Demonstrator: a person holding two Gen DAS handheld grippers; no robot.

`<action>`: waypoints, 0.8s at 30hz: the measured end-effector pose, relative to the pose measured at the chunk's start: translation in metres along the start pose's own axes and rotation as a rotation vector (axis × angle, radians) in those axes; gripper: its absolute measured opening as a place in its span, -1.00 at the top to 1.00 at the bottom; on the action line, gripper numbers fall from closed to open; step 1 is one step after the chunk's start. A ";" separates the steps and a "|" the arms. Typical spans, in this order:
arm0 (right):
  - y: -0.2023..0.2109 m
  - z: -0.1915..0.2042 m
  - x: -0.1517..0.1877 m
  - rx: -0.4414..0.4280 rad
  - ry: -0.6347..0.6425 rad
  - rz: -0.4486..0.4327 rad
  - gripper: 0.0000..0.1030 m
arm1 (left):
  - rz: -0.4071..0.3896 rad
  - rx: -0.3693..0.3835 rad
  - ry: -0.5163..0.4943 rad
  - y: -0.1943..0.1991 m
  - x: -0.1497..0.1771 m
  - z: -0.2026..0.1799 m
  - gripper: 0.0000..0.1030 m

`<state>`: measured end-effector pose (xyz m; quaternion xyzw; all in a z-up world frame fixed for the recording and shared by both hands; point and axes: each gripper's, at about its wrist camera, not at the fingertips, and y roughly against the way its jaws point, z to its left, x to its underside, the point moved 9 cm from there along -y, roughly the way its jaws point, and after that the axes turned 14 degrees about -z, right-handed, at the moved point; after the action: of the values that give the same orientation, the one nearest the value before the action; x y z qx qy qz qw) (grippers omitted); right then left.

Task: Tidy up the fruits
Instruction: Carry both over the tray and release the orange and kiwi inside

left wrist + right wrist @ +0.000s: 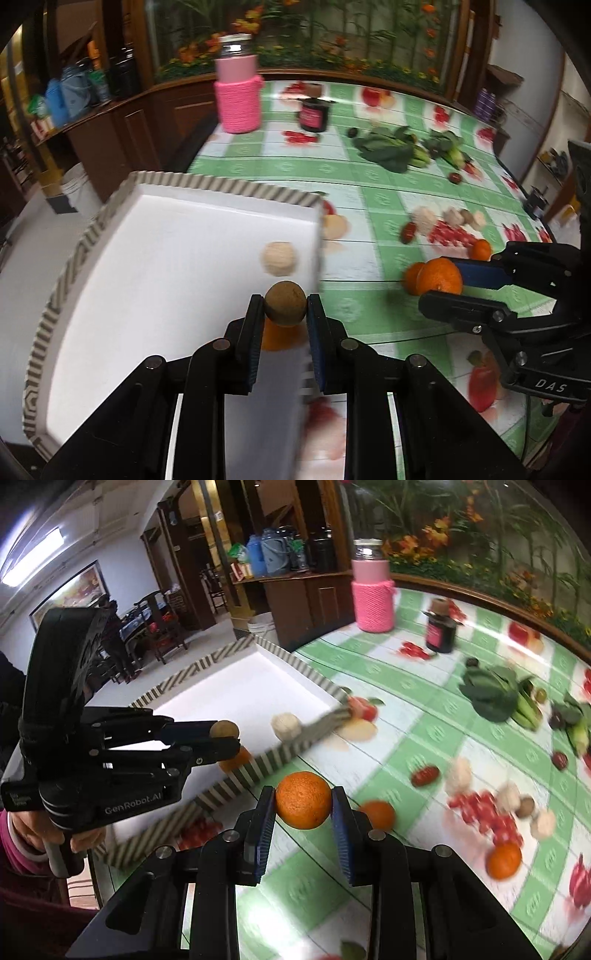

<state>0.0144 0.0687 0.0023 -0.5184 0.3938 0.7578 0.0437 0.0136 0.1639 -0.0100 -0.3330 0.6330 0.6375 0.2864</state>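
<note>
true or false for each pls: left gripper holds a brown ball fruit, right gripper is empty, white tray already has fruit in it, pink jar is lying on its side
1. The left gripper holds a small round brown fruit. True.
2. The right gripper is empty. False: its fingers clamp a round orange mandarin.
3. The white tray with the striped rim already holds fruit. True: a pale round fruit lies inside.
4. The glass jar in the pink knitted sleeve lies on its side. False: it stands upright.

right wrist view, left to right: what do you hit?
left gripper holding brown fruit → pale fruit in the tray → orange in right gripper → pink bottle → dark jar → greens
</note>
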 end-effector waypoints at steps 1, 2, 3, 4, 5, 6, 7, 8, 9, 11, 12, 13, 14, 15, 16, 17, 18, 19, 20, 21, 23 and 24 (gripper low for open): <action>-0.005 0.003 -0.003 -0.006 0.003 0.001 0.41 | -0.001 -0.010 0.006 0.000 0.000 0.005 0.61; -0.009 0.006 -0.006 -0.010 0.006 0.003 0.41 | -0.002 -0.020 0.011 0.000 0.000 0.010 0.61; -0.013 0.008 -0.008 -0.013 0.010 0.006 0.41 | -0.002 -0.031 0.016 -0.001 0.001 0.016 0.61; -0.021 0.012 -0.011 -0.019 0.016 0.012 0.41 | -0.002 -0.044 0.023 -0.002 0.001 0.022 0.61; -0.027 0.015 -0.013 -0.022 0.024 0.018 0.41 | -0.001 -0.053 0.029 -0.002 0.002 0.027 0.61; -0.030 0.016 -0.014 -0.024 0.030 0.022 0.41 | 0.002 -0.061 0.034 -0.003 0.002 0.032 0.61; -0.036 0.019 -0.016 -0.028 0.038 0.029 0.41 | 0.004 -0.068 0.041 -0.004 0.003 0.038 0.61; -0.043 0.022 -0.019 -0.032 0.046 0.035 0.41 | 0.006 -0.075 0.048 -0.006 0.003 0.042 0.61; -0.048 0.023 -0.020 -0.035 0.052 0.038 0.41 | 0.010 -0.081 0.058 -0.008 0.004 0.047 0.61; -0.063 0.026 -0.026 -0.038 0.061 0.049 0.41 | 0.019 -0.084 0.072 -0.013 0.005 0.052 0.61; -0.067 0.026 -0.027 -0.039 0.061 0.053 0.41 | 0.027 -0.084 0.086 -0.016 0.006 0.056 0.61; -0.076 0.026 -0.030 -0.042 0.061 0.063 0.41 | 0.032 -0.084 0.092 -0.019 0.007 0.057 0.61; -0.082 0.026 -0.031 -0.044 0.061 0.069 0.41 | 0.036 -0.085 0.096 -0.021 0.007 0.059 0.61; -0.087 0.027 -0.032 -0.044 0.063 0.075 0.41 | 0.041 -0.090 0.101 -0.024 0.009 0.060 0.61; -0.095 0.028 -0.033 -0.046 0.066 0.083 0.41 | 0.046 -0.092 0.108 -0.026 0.011 0.062 0.61; -0.102 0.028 -0.034 -0.050 0.065 0.089 0.41 | 0.051 -0.091 0.113 -0.028 0.012 0.063 0.61; -0.107 0.029 -0.035 -0.053 0.062 0.093 0.41 | 0.056 -0.093 0.118 -0.029 0.013 0.065 0.61; -0.112 0.029 -0.036 -0.055 0.061 0.096 0.41 | 0.057 -0.097 0.121 -0.030 0.014 0.066 0.61; -0.118 0.030 -0.037 -0.058 0.062 0.100 0.41 | 0.059 -0.101 0.123 -0.030 0.015 0.068 0.61; -0.124 0.032 -0.037 -0.060 0.064 0.104 0.41 | 0.061 -0.106 0.126 -0.031 0.016 0.070 0.61; -0.132 0.034 -0.036 -0.065 0.064 0.110 0.41 | 0.062 -0.115 0.130 -0.031 0.018 0.073 0.61; -0.136 0.034 -0.036 -0.065 0.065 0.113 0.41 | 0.063 -0.122 0.133 -0.032 0.018 0.075 0.61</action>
<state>0.0696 0.1960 -0.0381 -0.5207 0.3989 0.7543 -0.0288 0.0230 0.2387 -0.0459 -0.3717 0.6206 0.6600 0.2027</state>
